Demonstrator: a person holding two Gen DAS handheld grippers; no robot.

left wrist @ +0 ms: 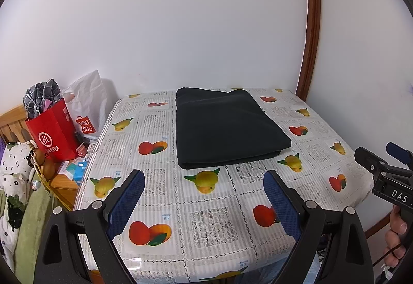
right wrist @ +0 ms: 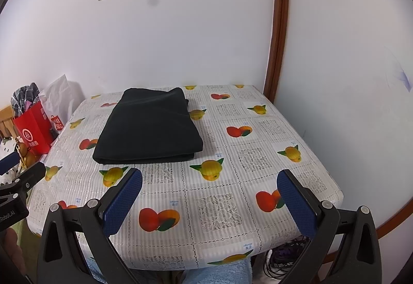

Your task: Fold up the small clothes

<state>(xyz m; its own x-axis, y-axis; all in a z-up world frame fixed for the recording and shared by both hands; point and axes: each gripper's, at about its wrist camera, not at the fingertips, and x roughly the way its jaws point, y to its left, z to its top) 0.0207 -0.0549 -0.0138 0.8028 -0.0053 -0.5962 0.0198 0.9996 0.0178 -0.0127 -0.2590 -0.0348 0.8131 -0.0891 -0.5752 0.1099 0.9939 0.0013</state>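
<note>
A dark folded garment [left wrist: 224,126] [right wrist: 152,129] lies flat as a neat rectangle on the far half of the table [left wrist: 206,209] [right wrist: 211,204], which has a fruit-print cover. My left gripper [left wrist: 204,178] is open above the table's near edge, well short of the garment, with nothing between its blue pads [left wrist: 126,204]. My right gripper [right wrist: 210,178] is open too, also held back over the near edge and empty. The right gripper [left wrist: 387,157] shows at the right edge of the left wrist view, with a hand [left wrist: 395,237] on its handle.
A red paper bag [left wrist: 54,134] [right wrist: 33,134] holding checked cloth and a white bag [left wrist: 87,103] stand on a wooden cabinet left of the table. The white wall lies behind the table, a brown door frame [left wrist: 309,51] at its right. Cables [right wrist: 281,260] lie on the floor under the table's right corner.
</note>
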